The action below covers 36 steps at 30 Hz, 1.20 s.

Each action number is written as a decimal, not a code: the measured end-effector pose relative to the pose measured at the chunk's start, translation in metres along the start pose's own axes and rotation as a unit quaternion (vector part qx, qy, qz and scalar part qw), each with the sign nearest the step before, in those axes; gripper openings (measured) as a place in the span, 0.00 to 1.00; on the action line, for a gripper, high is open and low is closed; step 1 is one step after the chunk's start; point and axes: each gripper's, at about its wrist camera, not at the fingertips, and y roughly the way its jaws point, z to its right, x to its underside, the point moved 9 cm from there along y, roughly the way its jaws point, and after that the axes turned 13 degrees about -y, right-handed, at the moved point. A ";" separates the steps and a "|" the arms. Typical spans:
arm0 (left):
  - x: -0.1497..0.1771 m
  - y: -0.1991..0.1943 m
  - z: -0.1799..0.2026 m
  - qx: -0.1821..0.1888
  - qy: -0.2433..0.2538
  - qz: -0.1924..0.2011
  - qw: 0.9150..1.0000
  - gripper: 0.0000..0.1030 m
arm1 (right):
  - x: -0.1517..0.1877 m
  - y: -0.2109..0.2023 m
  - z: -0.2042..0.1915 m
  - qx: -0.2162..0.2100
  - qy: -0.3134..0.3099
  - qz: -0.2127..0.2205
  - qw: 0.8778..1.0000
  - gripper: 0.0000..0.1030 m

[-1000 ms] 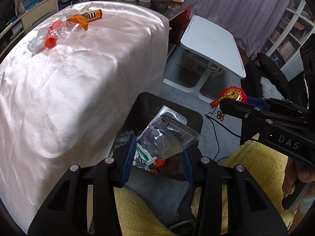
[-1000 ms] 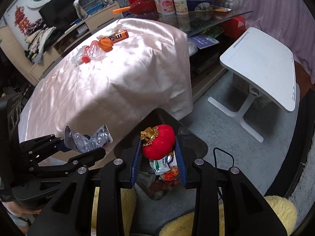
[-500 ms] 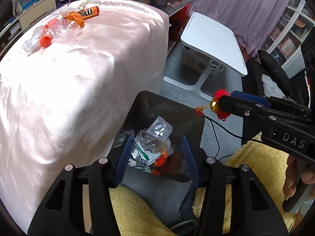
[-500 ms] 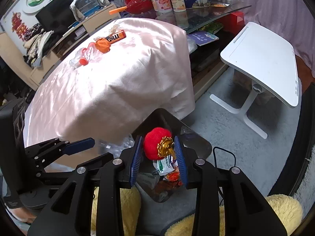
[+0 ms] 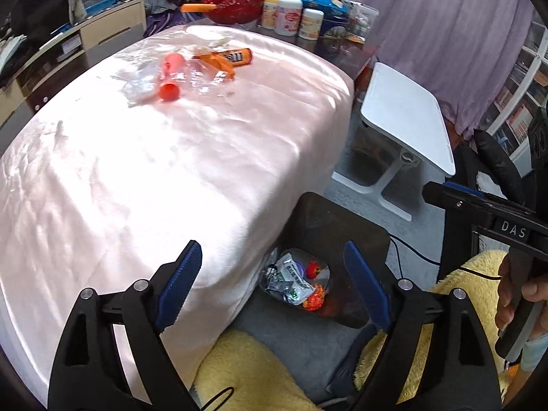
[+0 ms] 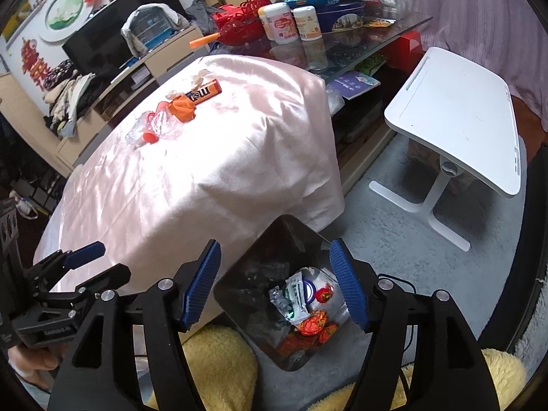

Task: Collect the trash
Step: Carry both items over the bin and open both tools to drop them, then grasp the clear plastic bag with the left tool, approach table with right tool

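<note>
Part done: some trash binned, more left on the cloth.

Left gripper (image 5: 272,282) and right gripper (image 6: 275,286) opening over the bin (image 6: 274,239), nothing between the jaws; wrappers (image 6: 304,303) inside; farther off, bottle (image 5: 161,80) and candy tube (image 5: 236,57) waiting on the table (image 5: 137,171).

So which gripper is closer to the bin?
Right. The right gripper hangs straight over the bin, jaws opening, empty. The left gripper sits off to the side, half over the cloth, also opening, empty.
</note>
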 end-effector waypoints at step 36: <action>-0.193 0.051 -0.128 -0.056 -0.072 0.042 0.995 0.60 | -0.169 0.138 -0.124 -0.101 -0.126 -0.012 0.987 0.36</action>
